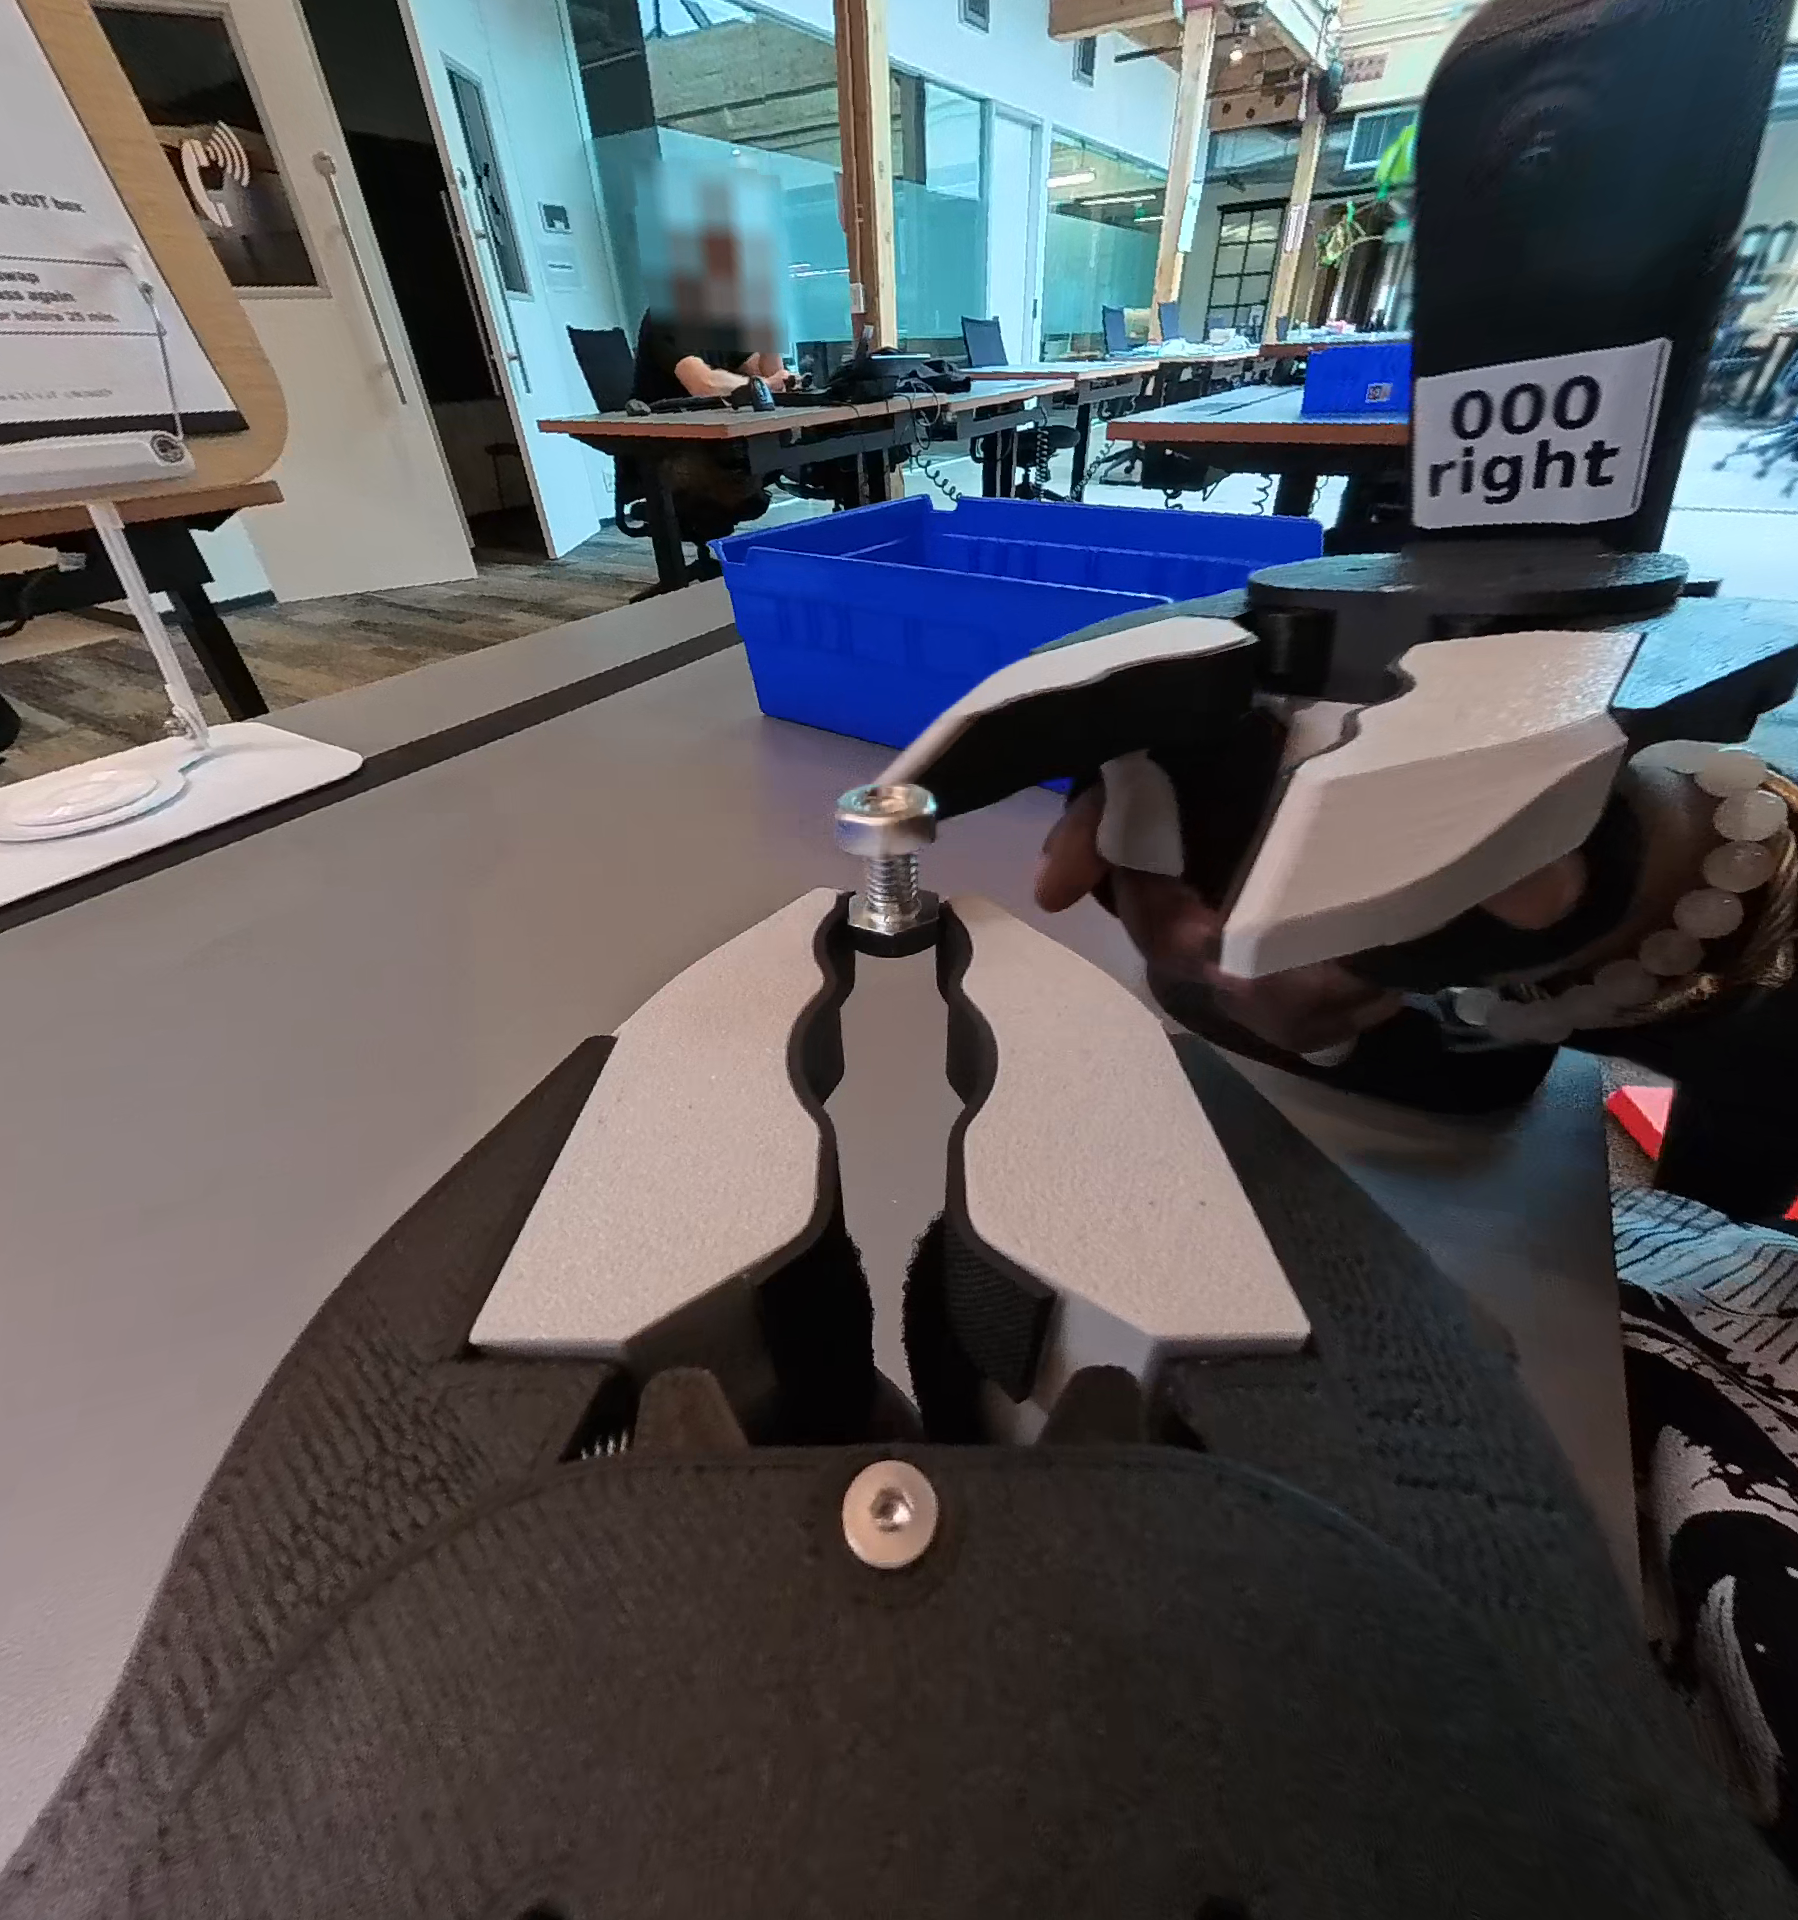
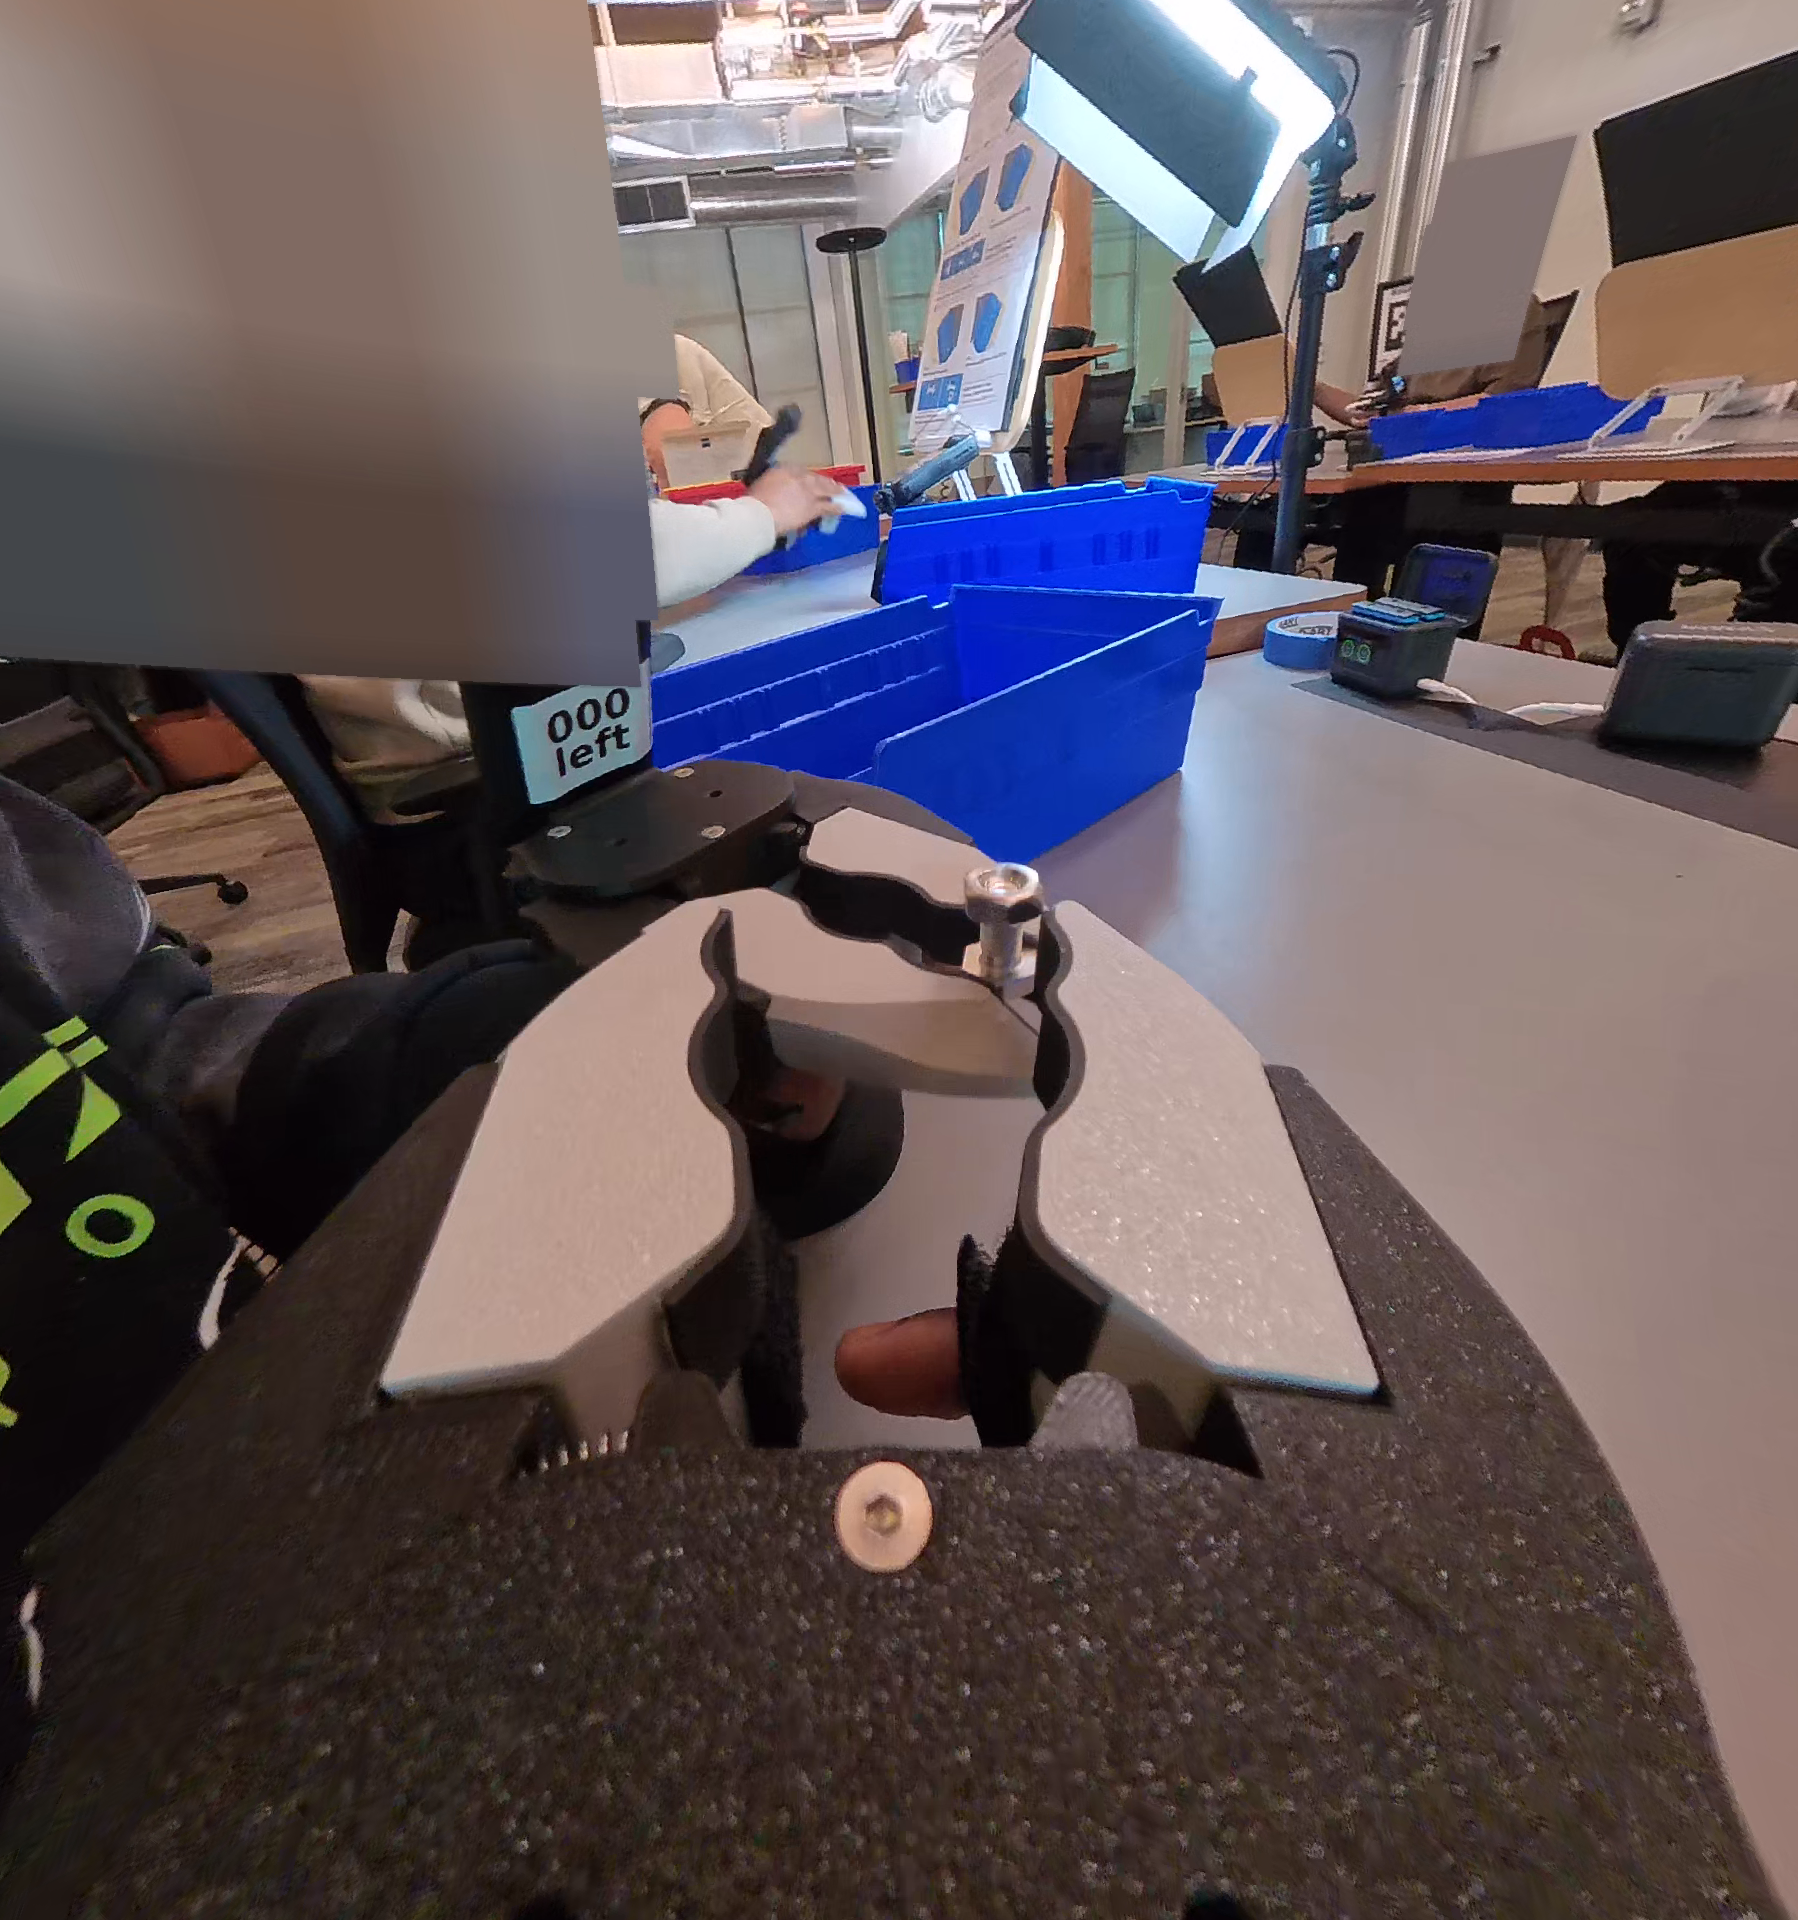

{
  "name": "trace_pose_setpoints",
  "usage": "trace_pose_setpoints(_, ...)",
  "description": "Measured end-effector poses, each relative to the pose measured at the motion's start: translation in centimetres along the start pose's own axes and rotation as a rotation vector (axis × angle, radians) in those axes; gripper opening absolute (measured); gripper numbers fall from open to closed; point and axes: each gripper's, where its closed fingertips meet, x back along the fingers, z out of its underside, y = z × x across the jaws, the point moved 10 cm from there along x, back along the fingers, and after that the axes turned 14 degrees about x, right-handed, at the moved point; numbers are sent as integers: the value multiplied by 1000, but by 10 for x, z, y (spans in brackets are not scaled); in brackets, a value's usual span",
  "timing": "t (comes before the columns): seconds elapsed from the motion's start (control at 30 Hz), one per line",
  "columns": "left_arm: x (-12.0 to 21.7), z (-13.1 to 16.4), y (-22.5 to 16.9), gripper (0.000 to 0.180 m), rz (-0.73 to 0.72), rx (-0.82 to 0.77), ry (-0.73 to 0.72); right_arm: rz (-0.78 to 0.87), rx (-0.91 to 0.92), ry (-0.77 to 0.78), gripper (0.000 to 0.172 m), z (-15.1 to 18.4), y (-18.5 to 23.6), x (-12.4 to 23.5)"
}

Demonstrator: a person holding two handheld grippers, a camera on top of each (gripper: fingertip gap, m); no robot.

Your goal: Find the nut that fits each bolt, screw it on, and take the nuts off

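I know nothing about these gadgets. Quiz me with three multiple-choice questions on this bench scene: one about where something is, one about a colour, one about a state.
1. Where is the bolt's head?
A. Lying in a bin
B. Clamped at the left gripper's fingertips
C. Flat on the table

2. What colour are the bins behind the grippers?
A. Red
B. Green
C. Blue

3. How do the right gripper's fingers stand?
A. Spread apart
B. Shut on the nut
C. Shut on the bin's rim

Answers:
1 B: the left gripper pinches the bolt by its head, thread pointing up.
2 C: the bins are plainly blue.
3 A: the right gripper has wide-open fingers; the nut sits atop the thread, not pinched between them.
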Motion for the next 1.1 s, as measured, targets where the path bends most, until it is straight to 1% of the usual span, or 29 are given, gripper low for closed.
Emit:
trace_pose_setpoints(0.03, 0, 0, 0, 15, -1, 3, -4, -6, 3, 0, 51, 0, 2, 3)
trace_pose_setpoints(0.07, 0, 0, 1, 15, 0, 9, -4, -30, 5, -5, 40, -1, 4, 6)
trace_pose_setpoints(0.1, 0, 0, 1, 15, 2, 15, -5, -55, 1, -14, 34, -2, 7, 8)
trace_pose_setpoints(0.17, 1, -1, 2, 15, 3, 20, -10, -73, -6, -20, 31, -3, 10, 11)
trace_pose_setpoints(0.37, 1, -1, 2, 15, 3, 18, -11, -31, -16, -18, 32, 0, 4, 12)
trace_pose_setpoints(0.5, 1, -1, 1, 15, 4, 18, -13, 24, -29, -45, 38, 2, -4, 12)
trace_pose_setpoints(0.53, 1, -1, 1, 15, 4, 16, -12, 41, -27, -49, 43, 2, -6, 10)
trace_pose_setpoints(0.63, 1, 0, 1, 15, 3, 8, -7, 62, -37, -55, 70, 5, -10, 2)
trace_pose_setpoints(0.67, 1, 0, 0, 15, 1, 3, -4, 57, -39, -51, 75, 5, -10, -2)
trace_pose_setpoints(0.73, 0, 0, -1, 15, -2, -5, 1, 46, -38, -43, 81, 5, -10, -10)
trace_pose_setpoints(0.93, -1, 0, -1, 15, -8, -15, 10, -2, -21, -16, 83, 4, -4, -26)
trace_pose_setpoints(1.03, -1, 1, -2, 15, -13, -17, 16, -19, -12, -18, 77, 4, 1, -28)
trace_pose_setpoints(1.1, -1, 1, -1, 15, -14, -16, 13, -11, -5, -20, 76, 4, 3, -27)
